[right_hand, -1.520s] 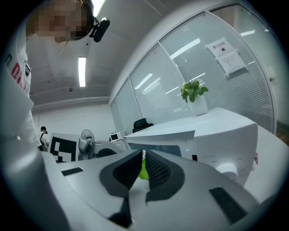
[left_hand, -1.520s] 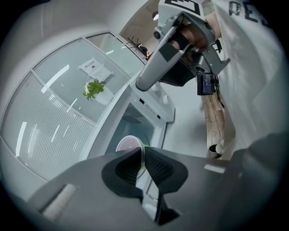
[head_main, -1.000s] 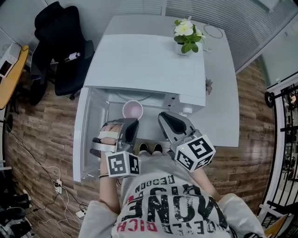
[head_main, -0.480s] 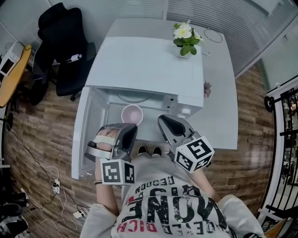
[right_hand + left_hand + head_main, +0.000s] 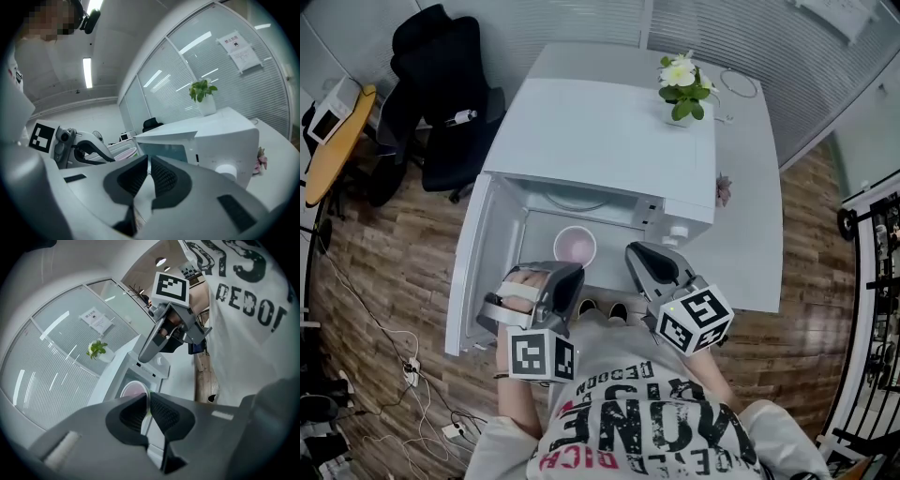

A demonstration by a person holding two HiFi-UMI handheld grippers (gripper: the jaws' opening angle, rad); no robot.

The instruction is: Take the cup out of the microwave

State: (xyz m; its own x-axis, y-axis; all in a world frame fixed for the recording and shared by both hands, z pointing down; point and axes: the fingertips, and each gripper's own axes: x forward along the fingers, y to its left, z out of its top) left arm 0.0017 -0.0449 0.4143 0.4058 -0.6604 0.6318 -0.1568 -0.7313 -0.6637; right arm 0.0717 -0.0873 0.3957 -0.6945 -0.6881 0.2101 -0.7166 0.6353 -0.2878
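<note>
A white microwave (image 5: 600, 131) stands on a white table (image 5: 750, 234) with its door (image 5: 478, 272) swung open to the left. A pink cup (image 5: 575, 244) with a white rim sits at the front of the cavity. My left gripper (image 5: 573, 272) is shut on the near rim of the cup (image 5: 132, 390), which runs down between the ribbed pads (image 5: 161, 413). To the right of the cup, my right gripper (image 5: 635, 253) hovers before the control panel, shut and with nothing in it. In the right gripper view the cup (image 5: 123, 153) shows just past the left gripper's fingers (image 5: 89, 152).
A potted plant (image 5: 682, 84) stands on the microwave's top at the back right. A coiled cable (image 5: 739, 84) lies on the table behind it. A black office chair (image 5: 441, 94) stands to the left, and cables (image 5: 394, 366) trail on the wooden floor.
The left gripper has drawn back toward the person with the cup, which has come from near the turntable to the cavity's front. The right gripper has stayed put.
</note>
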